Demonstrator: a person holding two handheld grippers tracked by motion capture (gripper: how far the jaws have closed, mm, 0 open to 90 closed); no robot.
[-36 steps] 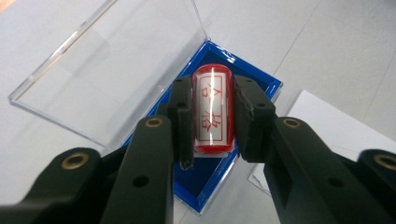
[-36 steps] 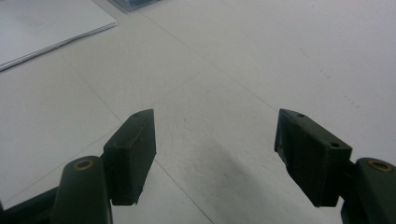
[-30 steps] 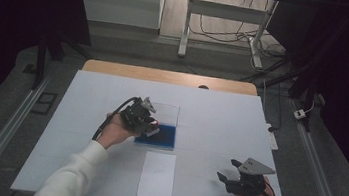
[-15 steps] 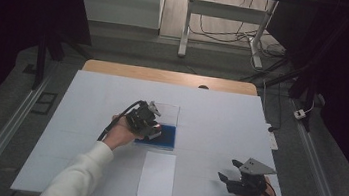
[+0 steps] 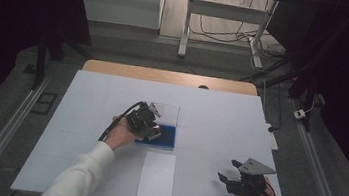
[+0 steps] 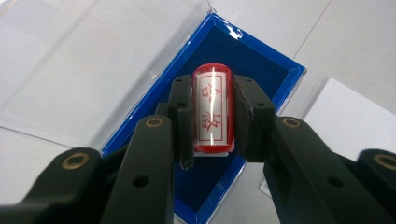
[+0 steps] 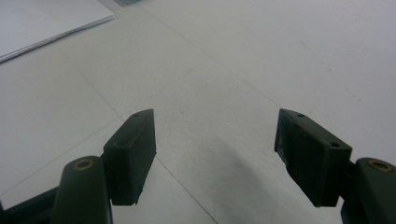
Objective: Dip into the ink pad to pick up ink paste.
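Observation:
A red stamp (image 6: pixel 212 109) with a white label of red characters is clamped between the jaws of my left gripper (image 6: pixel 214 116), which is shut on it. It hangs over the blue ink pad (image 6: pixel 233 60) of an open case, whose clear lid (image 6: pixel 88 60) lies flat beside it. From above, my left gripper (image 5: pixel 151 128) sits at the left part of the blue pad (image 5: pixel 167 136) near the table's middle. A white sheet of paper (image 5: pixel 157 175) lies in front of the pad. My right gripper (image 5: pixel 233 175) rests at the front right, open, with only bare table between its jaws (image 7: pixel 215 154).
The white table (image 5: pixel 220 119) has a wooden strip along its far edge. A corner of the paper (image 7: pixel 42 21) lies at the upper left of the right gripper view. Beyond the table stand a desk frame and cables on the floor.
My left gripper with the stamp has shifted slightly right and forward over the blue pad. The right gripper has stayed in place.

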